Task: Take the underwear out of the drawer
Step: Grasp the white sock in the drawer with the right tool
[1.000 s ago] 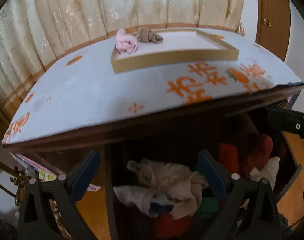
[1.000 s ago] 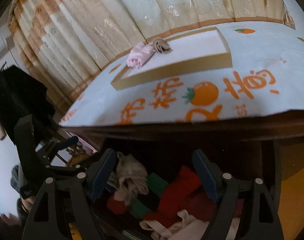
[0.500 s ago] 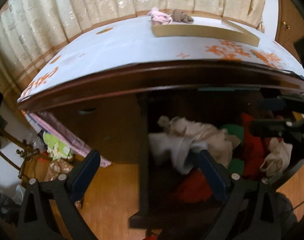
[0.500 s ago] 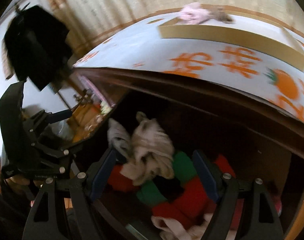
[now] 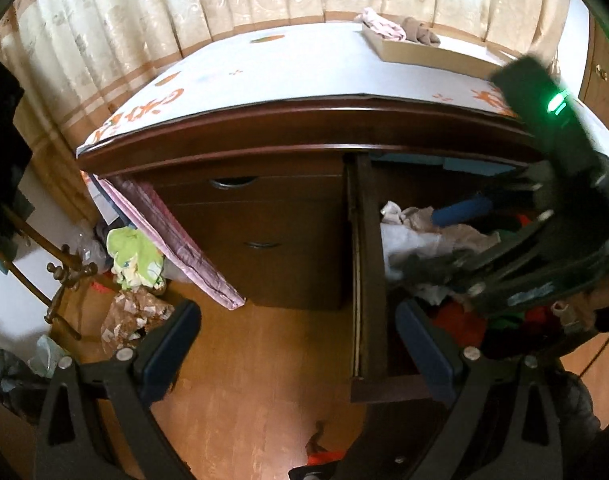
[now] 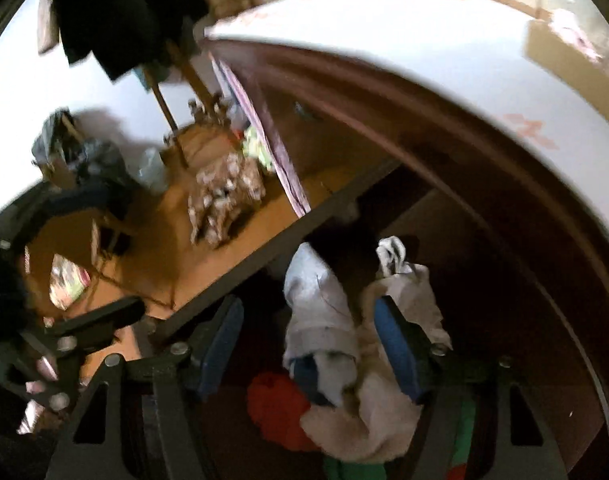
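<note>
Pale underwear (image 6: pixel 324 320) lies heaped in the open drawer (image 5: pixel 368 280) under the desk (image 5: pixel 304 68). Right gripper (image 6: pixel 308 344) tilts steeply down, jaws closing around it without pressing yet. Left gripper (image 5: pixel 296 336) hangs wide, empty, over the floor.

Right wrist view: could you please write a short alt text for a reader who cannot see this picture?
The right gripper reaches down into an open wooden drawer, its jaws closing around a grey-white garment in a pile of beige, red and green clothes. Above the drawer is a white cloth-covered top; to the left, a cluttered wooden floor.
</note>
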Demonstrator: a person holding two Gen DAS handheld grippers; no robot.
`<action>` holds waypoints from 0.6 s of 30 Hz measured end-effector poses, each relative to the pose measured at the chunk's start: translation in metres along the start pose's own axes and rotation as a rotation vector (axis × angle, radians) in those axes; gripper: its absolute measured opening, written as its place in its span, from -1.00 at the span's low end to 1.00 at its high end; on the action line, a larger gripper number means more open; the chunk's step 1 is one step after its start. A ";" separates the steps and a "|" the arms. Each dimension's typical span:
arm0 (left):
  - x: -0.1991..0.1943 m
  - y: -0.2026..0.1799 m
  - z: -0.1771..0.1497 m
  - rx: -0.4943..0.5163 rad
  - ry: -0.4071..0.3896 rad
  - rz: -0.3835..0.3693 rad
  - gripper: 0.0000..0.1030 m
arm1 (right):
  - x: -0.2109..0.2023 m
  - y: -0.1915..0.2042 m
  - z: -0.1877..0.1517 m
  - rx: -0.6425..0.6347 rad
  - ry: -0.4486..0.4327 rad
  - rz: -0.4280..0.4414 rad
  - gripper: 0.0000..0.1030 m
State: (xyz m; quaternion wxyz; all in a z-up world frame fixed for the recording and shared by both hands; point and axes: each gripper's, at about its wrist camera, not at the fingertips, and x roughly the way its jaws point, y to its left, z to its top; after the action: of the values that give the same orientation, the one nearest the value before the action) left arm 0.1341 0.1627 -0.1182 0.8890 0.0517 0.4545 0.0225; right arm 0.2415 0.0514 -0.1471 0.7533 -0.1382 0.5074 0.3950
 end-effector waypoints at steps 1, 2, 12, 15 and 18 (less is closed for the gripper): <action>0.000 0.000 0.000 -0.001 -0.001 -0.002 0.93 | 0.010 0.002 0.000 -0.021 0.029 -0.002 0.22; 0.000 -0.001 0.001 0.000 -0.002 -0.007 0.93 | 0.017 0.003 0.000 -0.036 0.054 -0.008 -0.09; 0.000 -0.024 0.016 0.021 -0.010 -0.065 0.93 | -0.022 -0.017 -0.016 0.049 -0.062 0.025 -0.61; 0.001 -0.038 0.026 0.042 -0.014 -0.088 0.93 | -0.066 -0.030 -0.034 0.138 -0.165 0.037 -0.61; 0.007 -0.058 0.038 0.060 0.004 -0.121 0.93 | -0.104 -0.044 -0.057 0.225 -0.253 0.008 -0.61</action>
State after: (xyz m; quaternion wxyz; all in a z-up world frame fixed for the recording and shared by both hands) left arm 0.1683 0.1025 -0.1085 0.8859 0.0509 0.4589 -0.0449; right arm 0.2190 -0.0591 -0.0906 0.8203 0.0000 0.4500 0.3531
